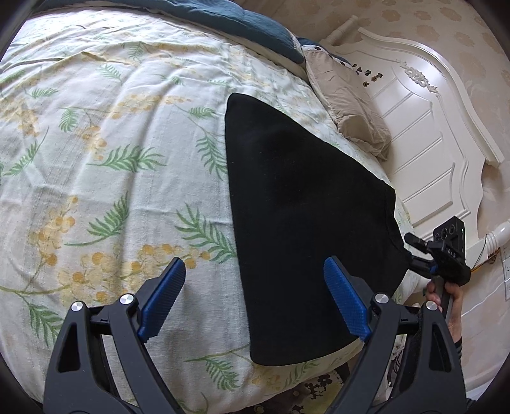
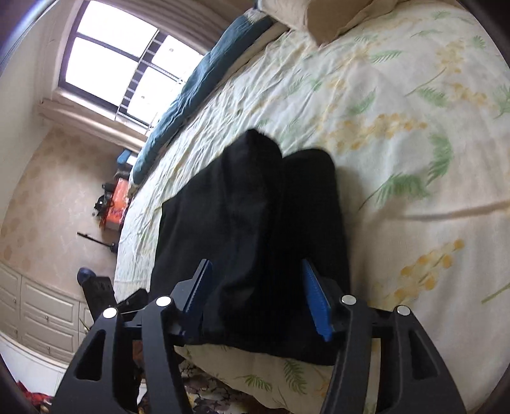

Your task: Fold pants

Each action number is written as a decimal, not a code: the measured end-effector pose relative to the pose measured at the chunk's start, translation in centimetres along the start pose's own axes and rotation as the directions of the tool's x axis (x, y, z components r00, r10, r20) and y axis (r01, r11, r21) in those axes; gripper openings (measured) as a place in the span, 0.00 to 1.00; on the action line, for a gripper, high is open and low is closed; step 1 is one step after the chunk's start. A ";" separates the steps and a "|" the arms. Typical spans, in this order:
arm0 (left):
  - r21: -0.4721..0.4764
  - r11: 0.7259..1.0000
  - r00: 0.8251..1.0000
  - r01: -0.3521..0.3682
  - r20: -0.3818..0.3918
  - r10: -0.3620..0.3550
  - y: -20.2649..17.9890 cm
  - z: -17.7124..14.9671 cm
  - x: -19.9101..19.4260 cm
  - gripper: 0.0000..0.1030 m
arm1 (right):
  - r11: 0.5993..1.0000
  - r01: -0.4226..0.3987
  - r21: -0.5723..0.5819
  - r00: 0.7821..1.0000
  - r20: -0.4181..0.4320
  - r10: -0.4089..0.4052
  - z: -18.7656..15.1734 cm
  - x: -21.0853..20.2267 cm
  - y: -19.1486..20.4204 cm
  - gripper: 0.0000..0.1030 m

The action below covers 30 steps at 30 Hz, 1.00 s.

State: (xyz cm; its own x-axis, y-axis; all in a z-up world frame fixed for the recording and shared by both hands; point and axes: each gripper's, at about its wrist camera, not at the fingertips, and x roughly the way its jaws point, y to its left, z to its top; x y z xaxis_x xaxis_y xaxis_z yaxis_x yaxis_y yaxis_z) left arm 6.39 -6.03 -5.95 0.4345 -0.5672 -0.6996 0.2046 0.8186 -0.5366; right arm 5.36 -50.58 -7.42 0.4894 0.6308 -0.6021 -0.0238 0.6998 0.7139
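Black pants (image 1: 302, 223) lie flat on the bed (image 1: 111, 159), near its edge, for folding. My left gripper (image 1: 255, 299) hangs spread wide and empty above them. My right gripper (image 2: 256, 299) straddles bunched cloth, jaws parted; I judge it not pinching.

surface: bed (image 1: 105, 178) with cream cover printed in green fronds and yellow blossoms | centre-right of left view: black pants (image 1: 302, 223) lying flat on it | upper right: beige pillow (image 1: 350, 108) by white headboard (image 1: 430, 127) | top edge: dark teal blanket (image 1: 242, 22)
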 end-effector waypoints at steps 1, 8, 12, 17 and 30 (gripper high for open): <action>-0.003 1.000 1.000 -0.001 -0.002 0.001 0.1 0.0 0.0 0.86 | 1.000 -0.009 -0.021 1.000 -0.021 0.009 -0.2 0.6 0.5 0.14; -0.024 1.000 1.000 0.017 0.001 -0.017 0.4 -0.1 -0.5 0.86 | 0.994 0.034 -0.103 0.999 0.043 -0.030 0.1 -1.8 3.0 0.10; -0.018 1.000 1.000 0.023 0.001 -0.023 0.2 -0.1 -0.4 0.86 | 0.995 0.085 -0.057 0.996 0.029 -0.084 -0.3 -0.8 0.3 0.10; -0.029 0.999 1.000 0.023 -0.018 -0.023 0.3 -0.4 0.4 0.86 | 0.999 0.013 0.029 0.999 0.050 -0.014 -0.8 -0.7 -2.1 0.10; -0.011 0.999 0.999 0.035 -0.019 -0.035 -0.5 -0.3 0.2 0.86 | 0.998 0.060 0.013 0.997 0.057 -0.061 -0.7 -1.9 -2.2 0.09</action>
State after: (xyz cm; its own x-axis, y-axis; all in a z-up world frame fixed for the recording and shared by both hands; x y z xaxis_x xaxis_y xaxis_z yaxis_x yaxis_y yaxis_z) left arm 6.11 -6.59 -5.91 0.4102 -0.5974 -0.6891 0.2099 0.7972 -0.5661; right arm 3.88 -53.04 -8.12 0.5392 0.5670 -0.6227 0.0166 0.7321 0.6810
